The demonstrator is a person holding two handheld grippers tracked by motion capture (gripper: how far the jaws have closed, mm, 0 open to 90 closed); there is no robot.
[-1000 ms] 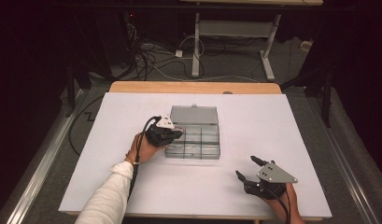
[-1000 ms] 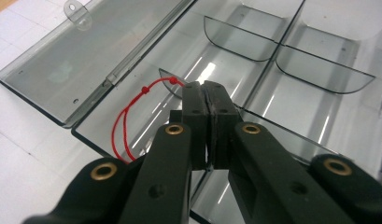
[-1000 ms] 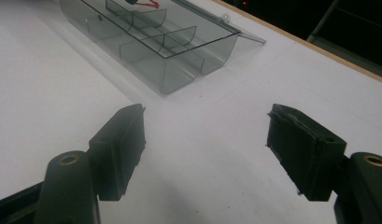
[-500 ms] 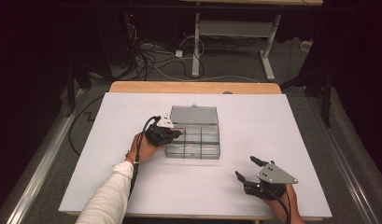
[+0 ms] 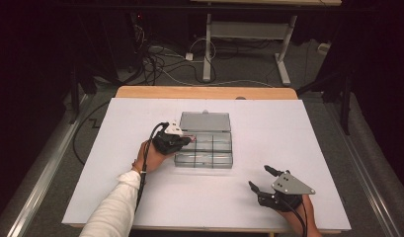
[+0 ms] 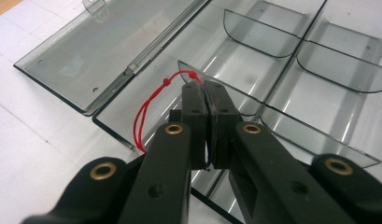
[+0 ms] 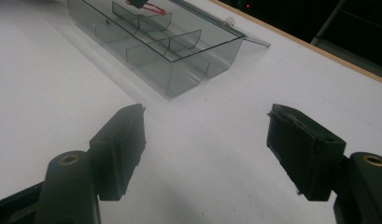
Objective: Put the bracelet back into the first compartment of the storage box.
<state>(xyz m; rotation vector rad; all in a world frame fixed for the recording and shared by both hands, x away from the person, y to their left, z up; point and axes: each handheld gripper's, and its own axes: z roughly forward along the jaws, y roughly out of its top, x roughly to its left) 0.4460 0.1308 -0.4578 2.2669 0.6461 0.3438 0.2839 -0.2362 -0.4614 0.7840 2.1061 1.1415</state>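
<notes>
Over the clear compartment box, left tongs pinch a red string; right tongs gape empty at 5 o'clock on the worktop.

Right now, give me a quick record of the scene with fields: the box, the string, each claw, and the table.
box: clear plastic compartment box, lid laid open flat behind it, compartments look empty
string: red string looped, pinched in the left claw over a corner compartment beside the lid hinge
left claw: left claw shut on the red string, at the box's left side
right claw: right claw open, nothing between its jaws, over bare table near the front right
table: white table top
</notes>
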